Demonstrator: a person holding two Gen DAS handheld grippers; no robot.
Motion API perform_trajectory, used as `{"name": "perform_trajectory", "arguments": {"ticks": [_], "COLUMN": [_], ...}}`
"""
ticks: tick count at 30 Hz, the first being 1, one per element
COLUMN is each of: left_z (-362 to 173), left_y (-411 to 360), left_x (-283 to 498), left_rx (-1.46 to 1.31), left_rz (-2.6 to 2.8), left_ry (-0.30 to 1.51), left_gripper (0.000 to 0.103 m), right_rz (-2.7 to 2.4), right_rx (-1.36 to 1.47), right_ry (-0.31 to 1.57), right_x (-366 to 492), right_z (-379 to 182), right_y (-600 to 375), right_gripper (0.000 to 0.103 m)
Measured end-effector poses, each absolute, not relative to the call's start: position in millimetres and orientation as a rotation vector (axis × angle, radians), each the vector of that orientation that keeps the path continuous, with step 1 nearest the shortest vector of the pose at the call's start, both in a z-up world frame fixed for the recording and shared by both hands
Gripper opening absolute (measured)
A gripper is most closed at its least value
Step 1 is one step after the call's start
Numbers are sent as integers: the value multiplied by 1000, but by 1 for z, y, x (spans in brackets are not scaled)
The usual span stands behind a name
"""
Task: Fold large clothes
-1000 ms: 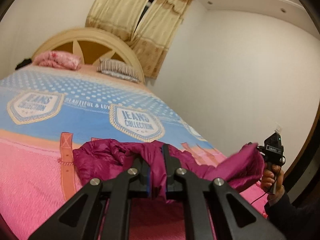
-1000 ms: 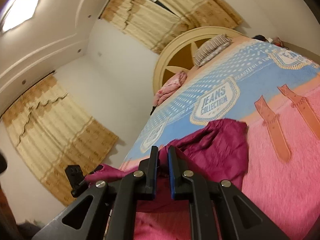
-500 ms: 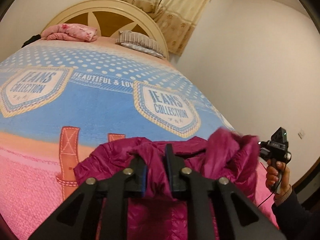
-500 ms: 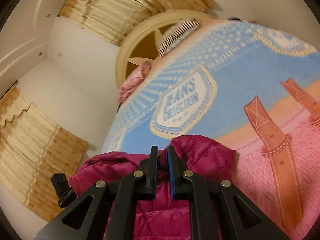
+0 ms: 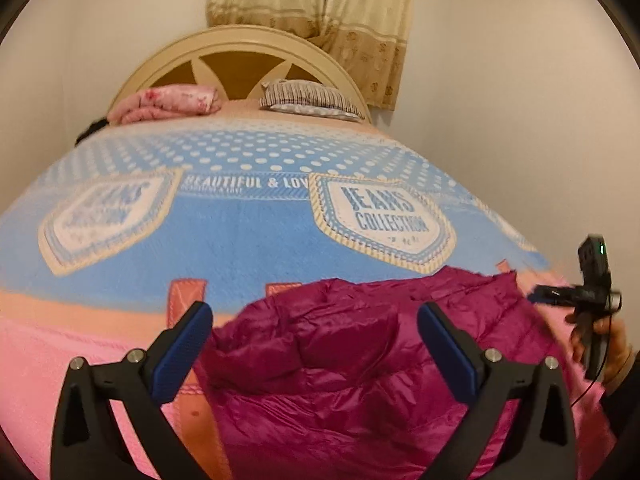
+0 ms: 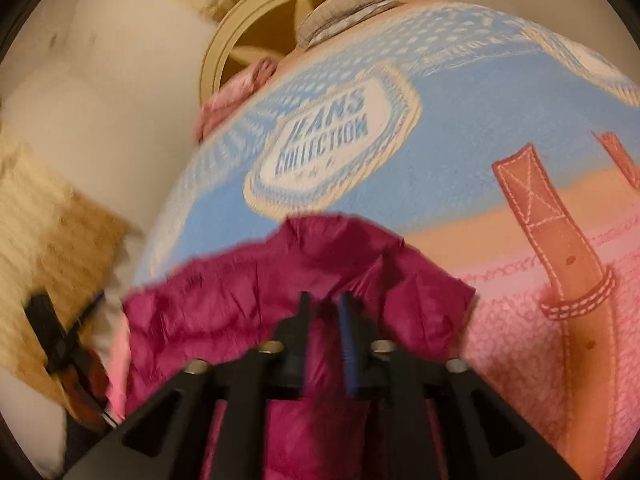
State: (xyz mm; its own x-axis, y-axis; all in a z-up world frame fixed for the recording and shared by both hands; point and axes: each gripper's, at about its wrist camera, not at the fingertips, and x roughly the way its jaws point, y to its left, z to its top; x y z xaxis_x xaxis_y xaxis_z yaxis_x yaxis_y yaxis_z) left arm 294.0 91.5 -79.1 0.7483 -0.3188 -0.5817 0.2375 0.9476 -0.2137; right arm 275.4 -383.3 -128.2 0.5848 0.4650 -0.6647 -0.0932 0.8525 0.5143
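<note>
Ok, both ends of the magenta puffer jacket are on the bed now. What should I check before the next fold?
1. Left gripper free of the magenta puffer jacket: ok, its jaws are opening wide and the pads touch no fabric.
2. Right gripper free: cannot tell; its jaws are opening, but the view is blurred and fabric lies between them.
3. Jacket resting on the bedspread: ok.
4. Jacket lying smooth: not ok, the near fold is bunched and creased.
5. Bedspread beyond the jacket clear for folding: ok; the striped pillow and the pink folded blanket sit far off at the headboard.
</note>
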Motion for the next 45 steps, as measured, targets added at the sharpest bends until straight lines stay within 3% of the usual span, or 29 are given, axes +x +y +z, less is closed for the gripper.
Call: {"name": "perform_trajectory", "arguments": {"ticks": [1,6,13,15,16,19,26,32,36,37,39,41,45], "left_z": [-80,-88,-115,-120,-121,-116,-88,-80,-107,-111,-121,-131,-149], "left_y": [91,87,90,94,94,92,80,23,-22,-22,-16,-6,-4], "left_x": [297,297,308,310,310,311,315,301,304,306,317,330,340], "left_rx": [-146,-142,-83,-106,-117,-118,-98,29,222,217,160,67,16], "left_rz": [-309,-300,-237,-235,-237,-227,-196,-284,-237,-229,-208,-193,-144], "left_ry": [662,679,740,755,756,738,661,633,649,651,667,701,736], "left_gripper": [103,103,103,103,103,103,103,103,103,103,103,103,103], "right_rz": [356,320,306,338,328,326,184,62,74,41,-27,-67,1], "right_rx": [478,486,400,325,261,154,173,178,233,231,224,201,164], "right_ry": [881,855,959,974,978,949,798,890,919,914,880,842,721], "right_x": [273,278,308,311,310,303,298,319,327,326,317,304,272], "right_z": [-128,-118,-134,-136,-135,-124,-75,-122,-139,-138,-125,-108,-76], "right_y": [-386,-397,-377,-361,-351,-333,-362,-376,-374,-372,-366,-358,-322], "right_gripper": [99,101,100,70,47,11,5,5,6,7,20,94,97]}}
